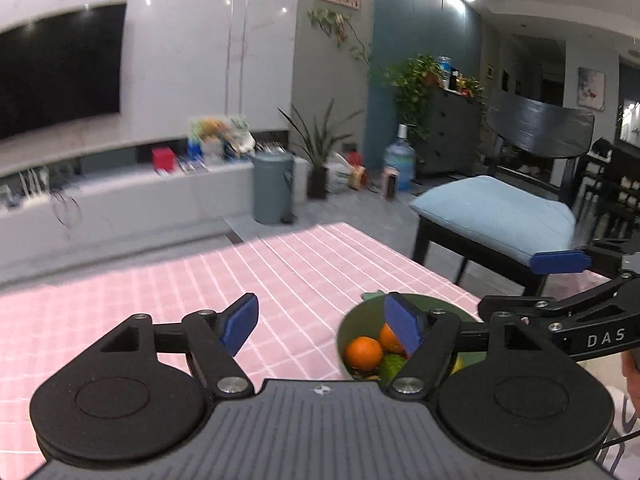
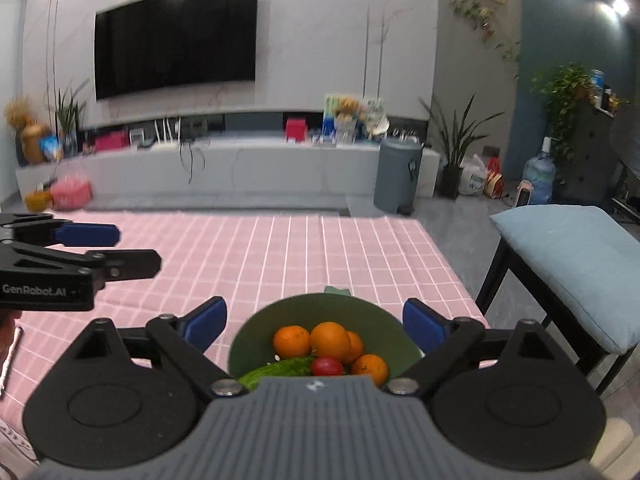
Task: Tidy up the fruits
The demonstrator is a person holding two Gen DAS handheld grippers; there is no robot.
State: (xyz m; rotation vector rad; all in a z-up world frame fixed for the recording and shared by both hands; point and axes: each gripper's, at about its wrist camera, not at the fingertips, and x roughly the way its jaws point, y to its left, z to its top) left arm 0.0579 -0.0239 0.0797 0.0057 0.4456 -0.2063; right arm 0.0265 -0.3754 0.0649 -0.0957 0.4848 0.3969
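Observation:
A green bowl (image 2: 280, 316) stands on the pink checked tablecloth (image 2: 280, 248) near the table's front right. It holds several oranges (image 2: 330, 340), a red tomato (image 2: 326, 366) and a green cucumber (image 2: 280, 368). My right gripper (image 2: 316, 322) is open and empty, its fingers on either side of the bowl, above it. My left gripper (image 1: 324, 322) is open and empty, to the left of the bowl (image 1: 348, 320), with its right finger (image 1: 402, 322) over the rim. Oranges (image 1: 364, 352) show inside the bowl in the left wrist view.
A dark chair with a blue cushion (image 2: 568, 256) stands right of the table. The table's far edge (image 2: 224, 214) faces a TV console, a grey bin (image 2: 398, 176) and potted plants. The left gripper shows in the right wrist view (image 2: 88, 236).

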